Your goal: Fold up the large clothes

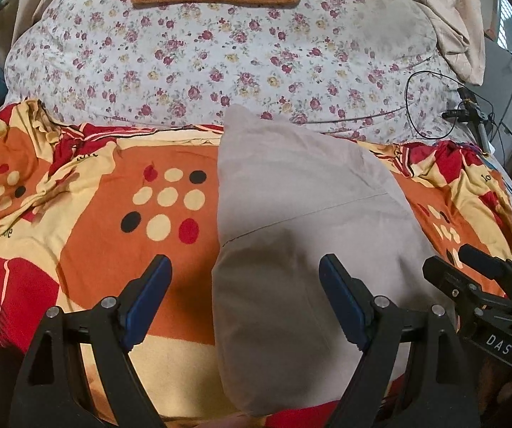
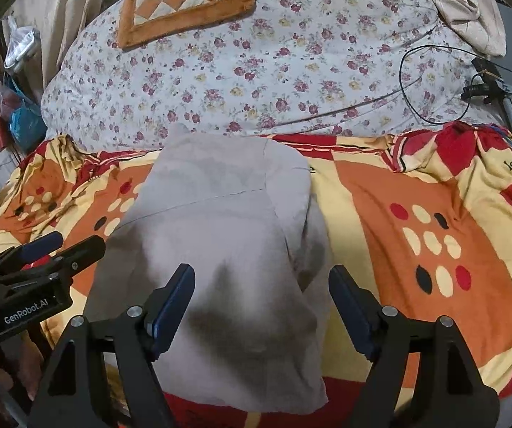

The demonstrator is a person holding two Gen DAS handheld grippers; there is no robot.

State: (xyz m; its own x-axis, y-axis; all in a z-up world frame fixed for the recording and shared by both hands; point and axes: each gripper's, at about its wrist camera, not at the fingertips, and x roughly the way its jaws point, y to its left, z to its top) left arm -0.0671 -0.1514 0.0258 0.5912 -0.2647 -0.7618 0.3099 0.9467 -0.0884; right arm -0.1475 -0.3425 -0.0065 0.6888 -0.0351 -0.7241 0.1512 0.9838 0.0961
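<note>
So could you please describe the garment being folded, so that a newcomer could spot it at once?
Find the orange, red and cream bedspread in front of the floral quilt. On its middle lies a narrow folded garment. It is plain grey, the only unpatterned cloth there.

Left gripper [image 1: 245,267] jaws spread wide, holding nothing, right gripper [image 2: 261,278] likewise gaping — empty, both side by side, pointing forward, hovering low, angled downward

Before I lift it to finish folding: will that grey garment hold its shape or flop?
Probably flop: the grey garment lies limp in soft layers on the patterned blanket. Likely light, since its folds look thin. One corner lifted would probably undo the fold.
</note>
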